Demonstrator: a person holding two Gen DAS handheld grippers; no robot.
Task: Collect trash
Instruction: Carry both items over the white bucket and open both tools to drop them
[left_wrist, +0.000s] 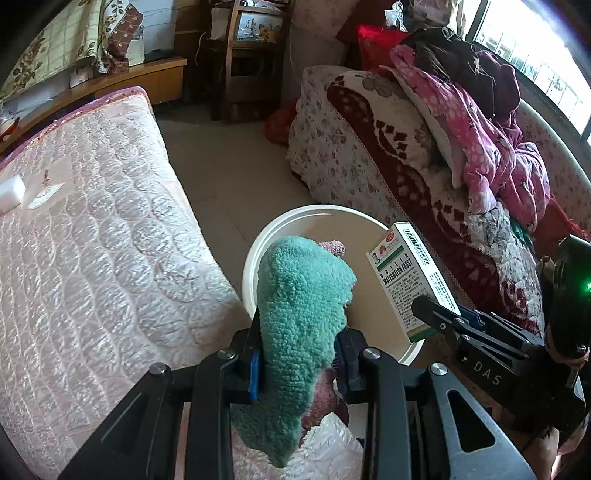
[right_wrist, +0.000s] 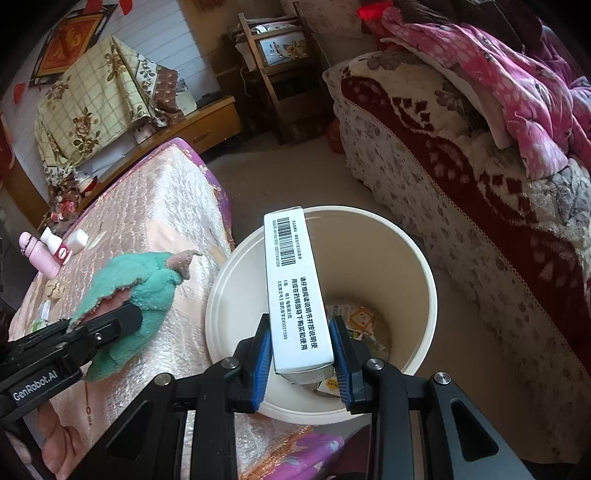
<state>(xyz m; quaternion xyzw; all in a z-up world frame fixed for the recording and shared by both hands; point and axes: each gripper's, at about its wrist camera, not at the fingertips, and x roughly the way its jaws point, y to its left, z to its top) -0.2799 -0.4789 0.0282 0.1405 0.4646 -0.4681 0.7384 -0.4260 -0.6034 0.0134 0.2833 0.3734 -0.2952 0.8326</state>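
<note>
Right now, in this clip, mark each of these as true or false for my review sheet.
1. The right gripper is clamped on a white medicine box. True.
2. The left gripper is empty. False: its jaws are closed on a green fuzzy sock.
3. The white bin has nothing in it. False: some wrappers lie at its bottom.
4. The box is held above the bin's opening. True.
5. A pink bottle lies on the pink quilted mattress. True.
6. The sock is already inside the bin. False: the left gripper holds it, near the rim.
</note>
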